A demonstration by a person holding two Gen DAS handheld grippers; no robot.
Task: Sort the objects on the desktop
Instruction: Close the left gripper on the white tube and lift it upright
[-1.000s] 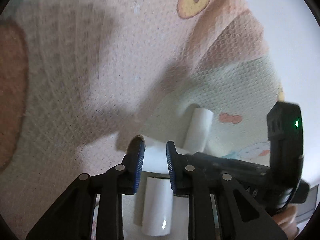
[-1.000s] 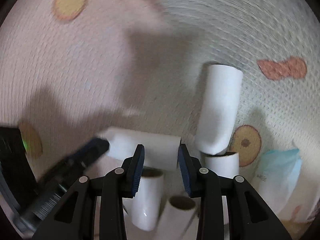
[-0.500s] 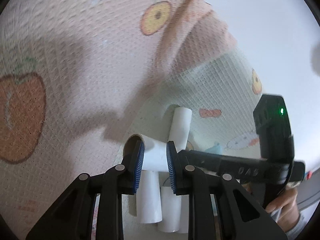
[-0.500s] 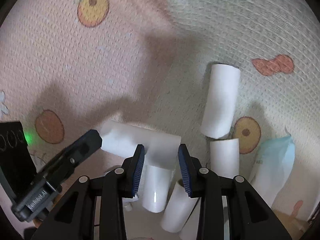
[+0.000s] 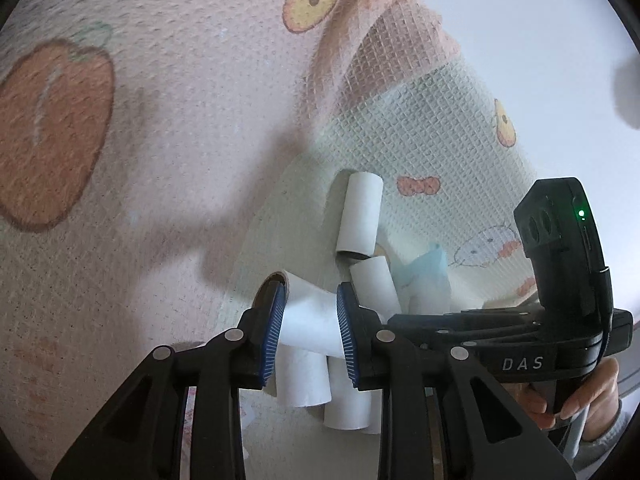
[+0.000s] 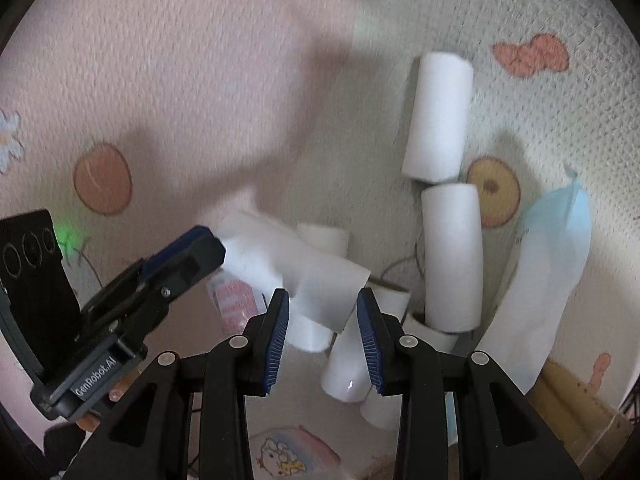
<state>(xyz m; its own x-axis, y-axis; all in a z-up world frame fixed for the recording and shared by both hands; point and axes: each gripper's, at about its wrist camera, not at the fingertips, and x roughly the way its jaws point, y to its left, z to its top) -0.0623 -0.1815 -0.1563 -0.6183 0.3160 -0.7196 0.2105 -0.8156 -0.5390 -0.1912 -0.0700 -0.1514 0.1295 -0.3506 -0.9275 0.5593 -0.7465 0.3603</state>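
My left gripper [image 5: 309,322] is shut on one end of a white paper roll [image 5: 306,322] and holds it above the mat. My right gripper [image 6: 323,330] is shut on the other end of the same roll [image 6: 316,280]. The left gripper [image 6: 180,256] shows at the left of the right wrist view, and the right gripper's body [image 5: 500,336] at the right of the left wrist view. Several more white rolls [image 6: 438,112] lie on the mat below, one [image 5: 360,212] shows in the left wrist view.
A patterned play mat [image 5: 180,120] with fruit prints covers the floor. A light blue face mask [image 6: 556,248] lies to the right of the rolls. A small pink packet [image 6: 234,300] lies under the held roll. A wooden edge [image 6: 576,396] is at the lower right.
Both grippers have risen together with the roll held between them. The mat and the rolls on it look smaller and farther away.
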